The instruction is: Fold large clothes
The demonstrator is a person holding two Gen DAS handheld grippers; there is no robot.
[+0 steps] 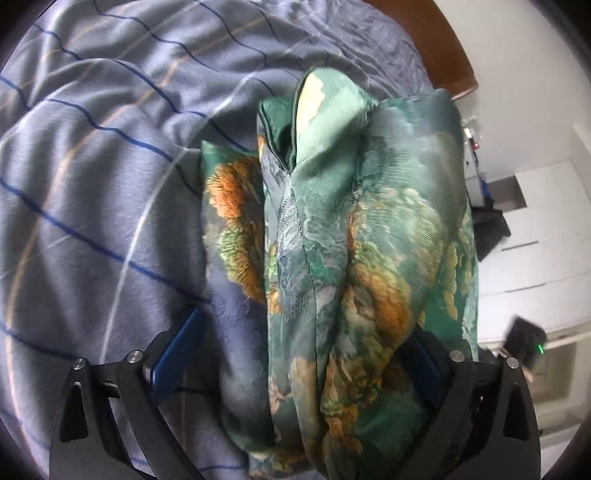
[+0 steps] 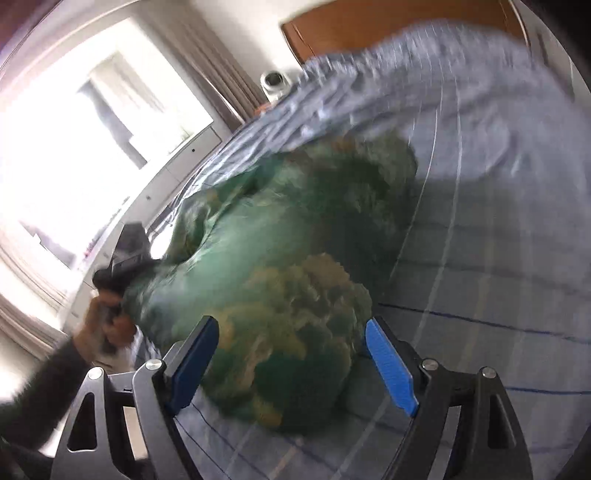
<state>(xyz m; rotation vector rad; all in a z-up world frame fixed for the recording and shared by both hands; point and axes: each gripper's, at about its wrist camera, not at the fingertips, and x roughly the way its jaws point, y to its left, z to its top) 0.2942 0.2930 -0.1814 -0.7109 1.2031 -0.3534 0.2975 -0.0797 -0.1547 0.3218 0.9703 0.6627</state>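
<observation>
A green satin garment [image 1: 332,221] with orange and cream flower prints lies bunched in long folds on the bed. In the left wrist view it runs lengthwise between the fingers of my left gripper [image 1: 295,362], whose jaws stand wide. The left blue pad [image 1: 177,354] is clear of the cloth, while the right pad is partly covered by a fold. In the blurred right wrist view the same garment [image 2: 280,266] is heaped in front of my right gripper [image 2: 291,365], which is open, with both blue pads [image 2: 391,369] bare. The other gripper [image 2: 127,251] sits at the heap's left end, held by a hand [image 2: 107,325].
The bed is covered by a rumpled grey cover [image 1: 92,166] with blue and tan stripes. A wooden headboard [image 2: 369,29] stands behind it. White cabinets [image 1: 535,240] are to the right of the bed, and a bright window [image 2: 92,129] with curtains to the left.
</observation>
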